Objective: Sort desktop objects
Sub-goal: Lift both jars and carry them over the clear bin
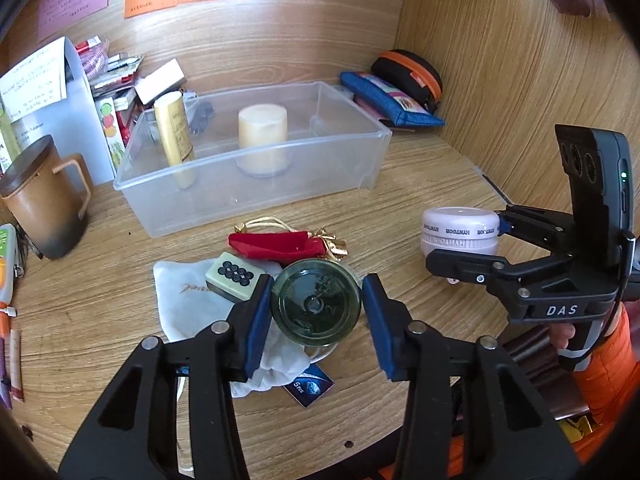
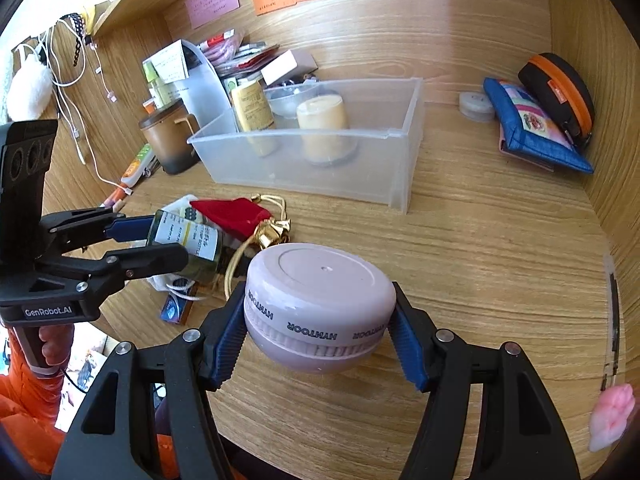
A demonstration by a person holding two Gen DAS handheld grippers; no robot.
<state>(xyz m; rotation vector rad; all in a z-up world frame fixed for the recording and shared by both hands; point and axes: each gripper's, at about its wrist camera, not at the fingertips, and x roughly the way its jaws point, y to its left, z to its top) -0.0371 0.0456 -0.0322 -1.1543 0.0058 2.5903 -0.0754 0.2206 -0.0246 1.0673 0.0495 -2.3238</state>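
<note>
At the far left edge, a brown lidded mug (image 1: 44, 200) with loose pens beside it; little room to swing there. Next along, the left gripper (image 1: 318, 298) reaching down over a green glass bottle (image 2: 188, 244); fingers set either side of it, left pad against the glass, right pad touching or a sliver off; cannot tell whether truly pinching. Lies on a white cloth bag (image 1: 184, 300), crowded by a mahjong tile (image 1: 230, 276) and a red pouch (image 1: 272, 244) with gold cord; probably calls for a straight lift to avoid dragging those. Behind, a clear bin (image 1: 248, 150) open at the top, holding a yellow tube (image 1: 174, 132) and a cream cylinder (image 1: 262, 136) toward its left and middle; leaves its right half free, seemingly the place for sorted things; near wall to be cleared from above. Further right, the right gripper (image 2: 320, 320) pinching a pale pink round case (image 2: 320, 276) by its sides, held flat just above the worktop (image 2: 480, 260), likely waiting its turn for the bin. Bare wood beyond it; at the far right corner, a blue zip pouch (image 2: 532, 128) and a black case (image 2: 560, 92) tucked against the side wall.
</note>
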